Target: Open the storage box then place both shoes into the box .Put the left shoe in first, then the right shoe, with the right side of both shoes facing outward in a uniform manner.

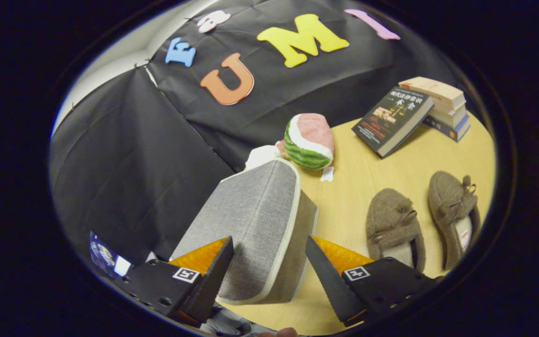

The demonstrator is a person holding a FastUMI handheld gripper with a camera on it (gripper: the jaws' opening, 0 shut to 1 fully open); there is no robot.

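Jaws (269,269) open, straddling the closed storage box (255,229) at lower centre; off-centre grip could tip it toward the shoes (421,220).

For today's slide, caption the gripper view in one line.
Open gripper straddles closed grey fabric storage box; two brown fuzzy slippers wait on wooden table.

Recording booth, black cloth wall (124,154), wooden table (363,178), stacked books (442,105)
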